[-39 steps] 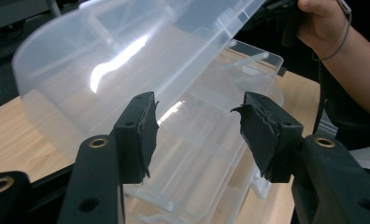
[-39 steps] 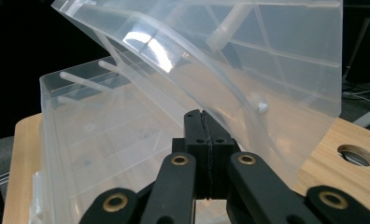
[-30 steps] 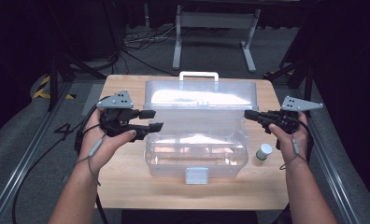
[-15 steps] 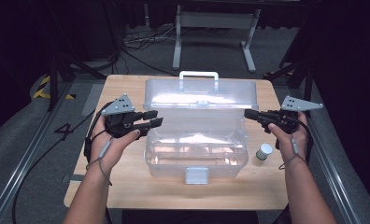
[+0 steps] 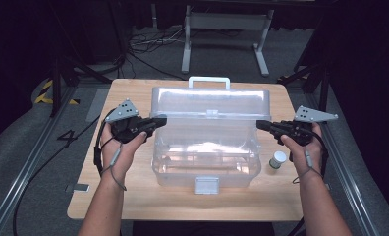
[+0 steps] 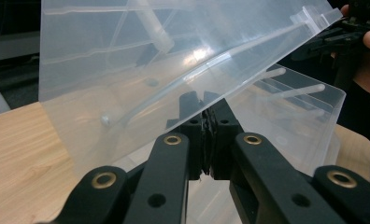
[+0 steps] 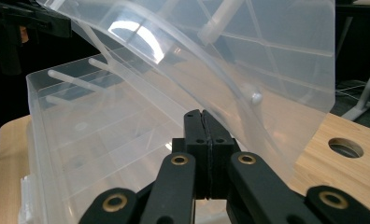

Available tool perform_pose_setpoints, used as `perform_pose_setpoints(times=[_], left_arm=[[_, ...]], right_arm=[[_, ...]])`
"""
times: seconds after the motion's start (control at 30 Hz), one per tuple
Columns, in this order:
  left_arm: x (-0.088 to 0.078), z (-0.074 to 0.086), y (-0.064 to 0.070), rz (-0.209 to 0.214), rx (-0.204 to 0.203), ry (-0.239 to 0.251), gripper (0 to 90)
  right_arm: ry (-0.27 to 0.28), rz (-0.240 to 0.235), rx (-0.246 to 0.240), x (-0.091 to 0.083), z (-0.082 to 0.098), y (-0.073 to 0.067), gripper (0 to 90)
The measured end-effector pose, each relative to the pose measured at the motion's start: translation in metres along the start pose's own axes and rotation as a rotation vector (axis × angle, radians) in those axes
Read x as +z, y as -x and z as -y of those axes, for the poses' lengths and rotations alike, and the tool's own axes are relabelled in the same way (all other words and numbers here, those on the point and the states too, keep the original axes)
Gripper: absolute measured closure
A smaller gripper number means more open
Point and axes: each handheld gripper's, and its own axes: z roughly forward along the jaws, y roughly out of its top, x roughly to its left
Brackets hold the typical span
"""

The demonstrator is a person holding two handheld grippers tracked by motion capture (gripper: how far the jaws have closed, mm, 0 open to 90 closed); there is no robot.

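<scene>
While the clear storage box [image 5: 207, 157] is sitting mid-tabletop [image 5: 133, 201], its lid [image 5: 212, 101] is standing raised toward the far edge. The left gripper [image 5: 160, 119], whose jaws have just been closing, is clenching the lid's left edge; the right gripper [image 5: 259, 124] is gripping its right edge. A small jar [image 5: 278, 160] is resting near the right edge.

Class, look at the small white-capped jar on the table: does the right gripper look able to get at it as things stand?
Probably yes: the jar stands on open table just below the right gripper, nothing between them, though its shut jaws sit at the lid's edge.
</scene>
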Motion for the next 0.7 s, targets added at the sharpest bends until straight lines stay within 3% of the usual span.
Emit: perform_pose_setpoints(times=[0.23,0.47,0.7], left_arm=[[-0.001,-0.005,-0.003,-0.026,0.033,-0.010,88.3],[0.000,-0.008,-0.008,-0.004,0.030,-0.015,89.5],[0.001,-0.011,-0.013,0.012,0.030,-0.014,89.6]], right_arm=[[-0.010,0.021,0.008,-0.004,0.004,-0.007,90.0],[-0.053,0.108,0.015,-0.013,0.010,-0.013,86.8],[-0.065,0.194,0.008,-0.016,0.012,-0.019,76.3]])
